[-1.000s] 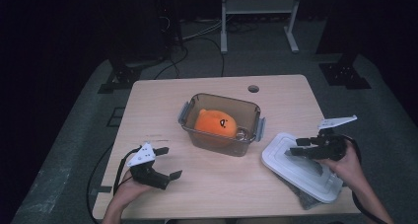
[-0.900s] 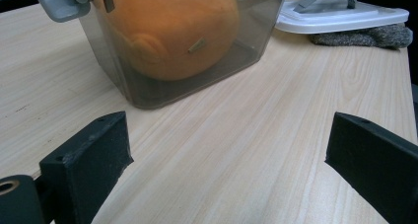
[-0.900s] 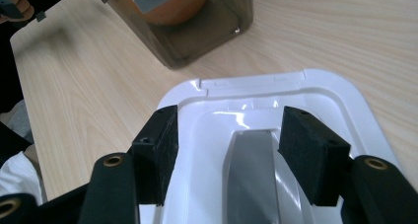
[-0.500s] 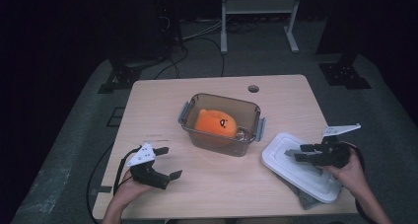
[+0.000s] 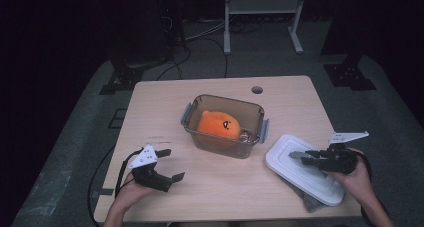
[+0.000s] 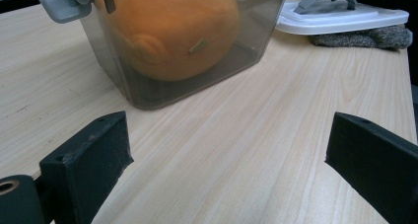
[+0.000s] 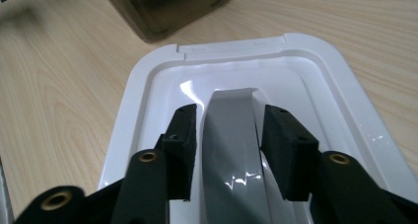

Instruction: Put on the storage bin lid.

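A clear plastic container (image 5: 251, 107) stands mid-table with an orange plush toy (image 5: 220, 124) inside; its wall (image 6: 256, 31) and the toy (image 6: 172, 31) rise ahead in the left gripper view. The white lid (image 5: 287, 168) lies at the right on a grey cloth (image 5: 310, 203). My right gripper (image 5: 298, 158) rests on the lid (image 7: 148, 110). Its jaws have just been closing and now stand against both sides of the lid's grey handle (image 7: 231, 150), which runs between the right gripper's (image 7: 229, 130) pads. My left gripper (image 5: 173, 163) sits open over bare wood at front left, with nothing between its jaws (image 6: 229, 155).
The wooden table (image 5: 165, 107) has a round hole (image 5: 257, 90) near its far edge. The lid (image 6: 340, 19) and cloth (image 6: 365, 36) lie close to the table's right front corner. A metal rack (image 5: 260, 17) and cables stand on the floor behind.
My right gripper has sunk onto the lid and its jaws have closed around the grey handle. The left gripper has stayed where it was.
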The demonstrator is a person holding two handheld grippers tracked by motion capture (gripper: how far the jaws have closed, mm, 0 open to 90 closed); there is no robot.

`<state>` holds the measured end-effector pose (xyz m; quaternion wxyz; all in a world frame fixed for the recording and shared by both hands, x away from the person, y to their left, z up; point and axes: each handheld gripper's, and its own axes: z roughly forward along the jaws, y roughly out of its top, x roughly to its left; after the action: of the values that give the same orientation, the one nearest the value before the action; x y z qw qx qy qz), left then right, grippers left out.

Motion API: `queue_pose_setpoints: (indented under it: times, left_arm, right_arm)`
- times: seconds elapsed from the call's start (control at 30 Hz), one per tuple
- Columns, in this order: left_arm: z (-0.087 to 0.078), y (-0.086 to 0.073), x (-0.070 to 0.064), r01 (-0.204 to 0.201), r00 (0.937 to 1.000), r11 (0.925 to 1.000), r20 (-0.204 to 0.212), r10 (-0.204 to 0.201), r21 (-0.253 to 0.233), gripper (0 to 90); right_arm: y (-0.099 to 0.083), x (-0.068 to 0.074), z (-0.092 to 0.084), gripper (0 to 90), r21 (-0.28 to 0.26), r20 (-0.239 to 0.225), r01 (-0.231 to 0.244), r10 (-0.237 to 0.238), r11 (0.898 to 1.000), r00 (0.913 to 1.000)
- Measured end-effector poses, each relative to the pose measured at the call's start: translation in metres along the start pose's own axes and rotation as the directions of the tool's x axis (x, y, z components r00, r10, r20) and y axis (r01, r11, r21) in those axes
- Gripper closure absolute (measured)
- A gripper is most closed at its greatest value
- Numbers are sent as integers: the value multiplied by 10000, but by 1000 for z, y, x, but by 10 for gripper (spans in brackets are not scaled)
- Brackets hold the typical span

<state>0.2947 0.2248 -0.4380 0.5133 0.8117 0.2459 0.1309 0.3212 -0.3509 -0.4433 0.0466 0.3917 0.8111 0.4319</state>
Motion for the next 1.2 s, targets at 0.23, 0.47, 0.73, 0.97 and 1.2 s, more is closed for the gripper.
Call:
queue_pose_setpoints:
  times: [0.23,0.47,0.73,0.97,1.2]
  left_arm:
    - [-1,0,1,-12,10000,10000,-28,12,-38,26]
    - [-2,0,1,4,10000,10000,-46,-4,-57,26]
    - [-2,0,1,8,10000,10000,-42,-9,-60,26]
    - [-2,0,1,25,10000,10000,-40,-26,-75,26]
    - [-2,0,1,34,10000,10000,-42,-34,-75,26]
  right_arm:
    - [1,1,0,648,64,7,32,-32,10000,10000]
    - [3,1,-2,655,75,-33,68,-68,9999,10000]
    - [7,4,-10,656,-44,-200,56,-57,10000,9998]
    - [17,13,-24,656,-207,-195,335,-339,9992,9992]
    - [30,21,-40,657,-321,-147,621,-626,9976,9979]
